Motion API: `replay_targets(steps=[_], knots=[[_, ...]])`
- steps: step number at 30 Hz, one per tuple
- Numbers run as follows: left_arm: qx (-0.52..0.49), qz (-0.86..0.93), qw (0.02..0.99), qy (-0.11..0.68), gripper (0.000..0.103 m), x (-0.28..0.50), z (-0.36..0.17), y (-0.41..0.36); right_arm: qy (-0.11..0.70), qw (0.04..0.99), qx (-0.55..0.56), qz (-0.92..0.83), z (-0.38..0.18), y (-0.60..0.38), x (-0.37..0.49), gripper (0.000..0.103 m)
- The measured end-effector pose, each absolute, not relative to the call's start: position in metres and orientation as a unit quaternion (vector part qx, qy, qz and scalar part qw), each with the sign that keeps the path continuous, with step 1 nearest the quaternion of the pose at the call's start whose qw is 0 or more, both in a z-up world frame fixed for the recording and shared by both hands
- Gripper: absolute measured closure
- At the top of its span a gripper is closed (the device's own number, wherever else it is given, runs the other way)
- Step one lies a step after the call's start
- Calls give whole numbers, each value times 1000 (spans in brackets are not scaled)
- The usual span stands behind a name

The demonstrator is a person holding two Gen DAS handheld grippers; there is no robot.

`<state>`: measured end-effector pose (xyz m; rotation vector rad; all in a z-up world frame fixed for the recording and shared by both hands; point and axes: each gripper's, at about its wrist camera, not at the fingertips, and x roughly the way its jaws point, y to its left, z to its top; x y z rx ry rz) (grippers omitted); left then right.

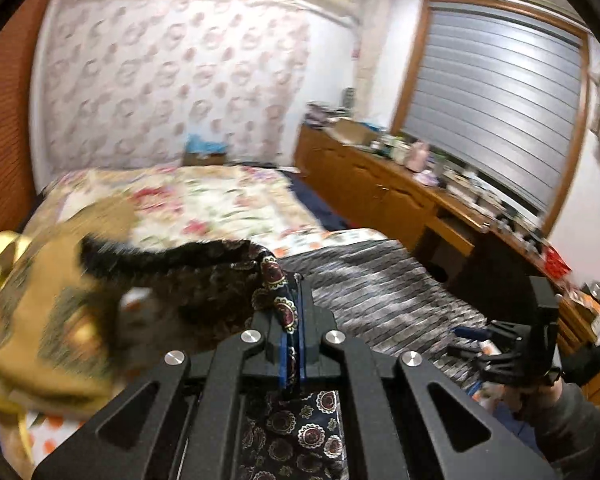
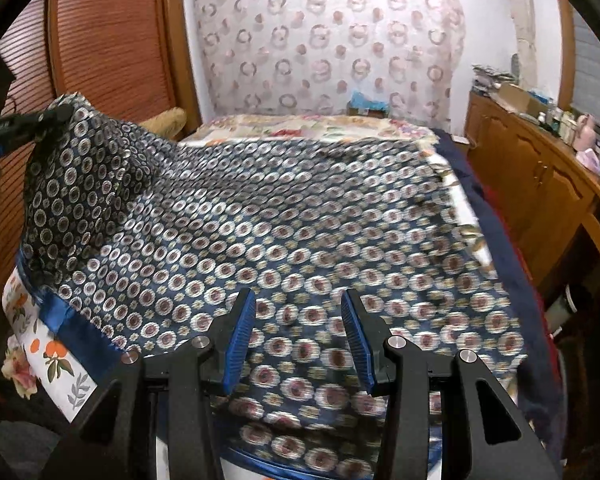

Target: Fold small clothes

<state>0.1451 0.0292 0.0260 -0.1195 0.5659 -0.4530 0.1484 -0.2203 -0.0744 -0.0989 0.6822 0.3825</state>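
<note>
A dark blue cloth with a round medallion pattern [image 2: 284,232] lies spread over the bed, with a bright blue hem at its near left edge. My left gripper [image 1: 292,312] is shut on a corner of this cloth [image 1: 278,280] and lifts it; in the right wrist view it [image 2: 56,114] holds the raised corner at the far left. My right gripper [image 2: 298,336] is open and empty, hovering just above the near part of the cloth. It also shows in the left wrist view [image 1: 512,344] at the right.
The bed [image 2: 44,352] has a floral sheet and a floral quilt [image 1: 220,200] farther back. A wooden sideboard [image 2: 540,184] crowded with bottles runs along the right. A brown slatted door [image 2: 108,40] stands at the left. A yellow-brown cloth [image 1: 40,312] is blurred at the left.
</note>
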Motion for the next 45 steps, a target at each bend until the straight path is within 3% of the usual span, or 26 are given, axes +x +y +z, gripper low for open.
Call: replay_targets(steps=[9,16,19,21,23,28,45], knots=[[-11,-331,903,274,99,169,63,-85,315,937,-11,153,-66,-271,146,57],[11,-382,879,285,99,157,74,-132,312,940,2,141,-70,-293,146,57],[25,-370,878,302,89,160,63,-134,310,941,3,136,-72,-296,147,57],[36,-355,880,313,76,166,56,-134,309,941,4,135,-74,-294,149,57],[36,-353,878,320,56,168,48,-130,310,941,4,133,-75,-292,154,57],[34,-338,883,324,42,166,34,-116,309,942,3,133,-71,-288,154,57],[2,-218,919,329,41,149,-14,-17,277,946,-22,168,-34,-256,156,57]])
